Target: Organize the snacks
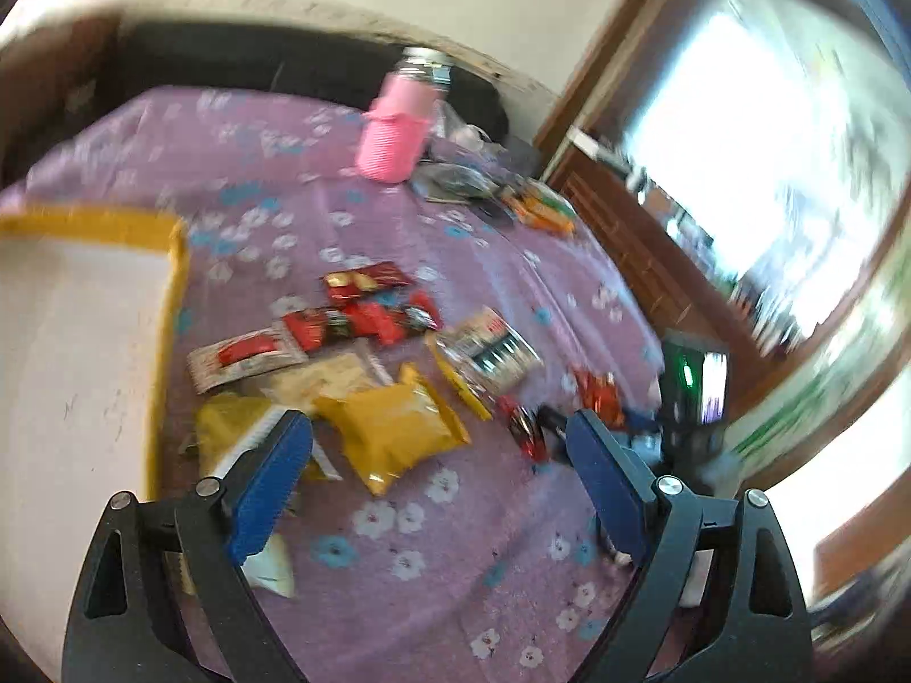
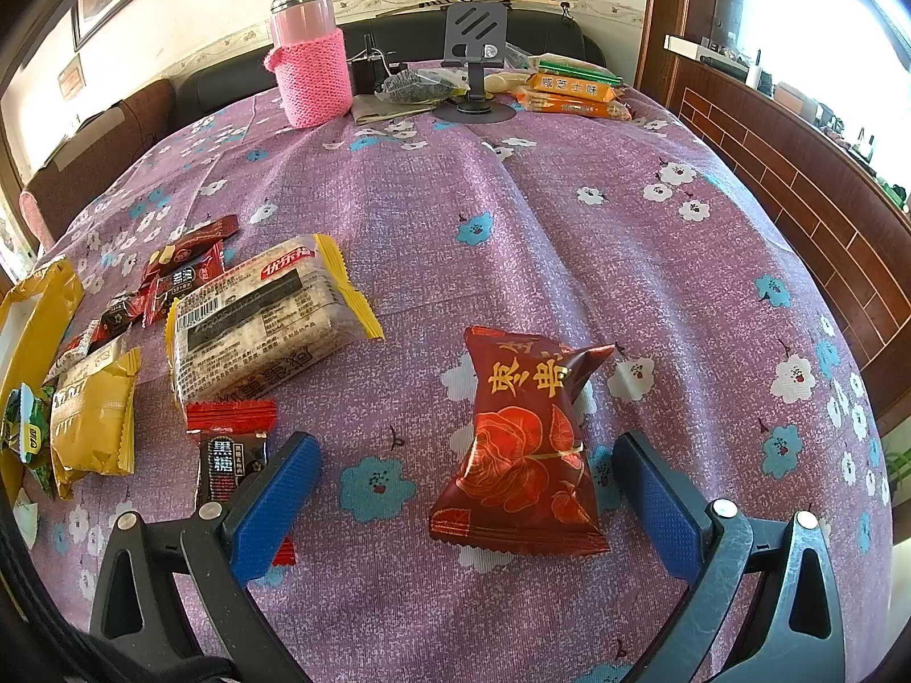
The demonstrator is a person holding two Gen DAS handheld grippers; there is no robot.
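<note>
1. Tablecloth (image 2: 512,216), purple with white and blue flowers, spread over the whole table in both views.
2. Far left in the left wrist view: yellow-rimmed tray (image 1: 171,262) with a pale floor, lying on the cloth beside the snack heap.
3. Right of the tray: heap of snacks, with a white and red packet (image 1: 245,356), dark red packets (image 1: 364,307) beyond it, and a yellow packet (image 1: 393,432) nearest the camera.
4. Left gripper (image 1: 438,449) over the near edge of that heap, blue pads wide apart, nothing between them; view blurred.
5. Further right in the heap: long clear bar packet with yellow ends (image 2: 256,319), lying flat, seen sharply from the right wrist.
6. Just near of the bar: small black and red packet (image 2: 228,455), touching the left pad of the right gripper or lying just under it; cannot tell which.
7. Right gripper (image 2: 467,489) spread wide, tilted down toward the cloth.
8. Between its pads, nearer the right one: red pillow packet with gold flowers (image 2: 524,444), flat on the cloth, apart from the heap, not touched by either pad.
9. Far side of the table, left to right: pink knitted flask (image 2: 310,57) standing upright, grey phone stand (image 2: 475,57), orange and green boxes (image 2: 575,88) near the far right edge.
</note>
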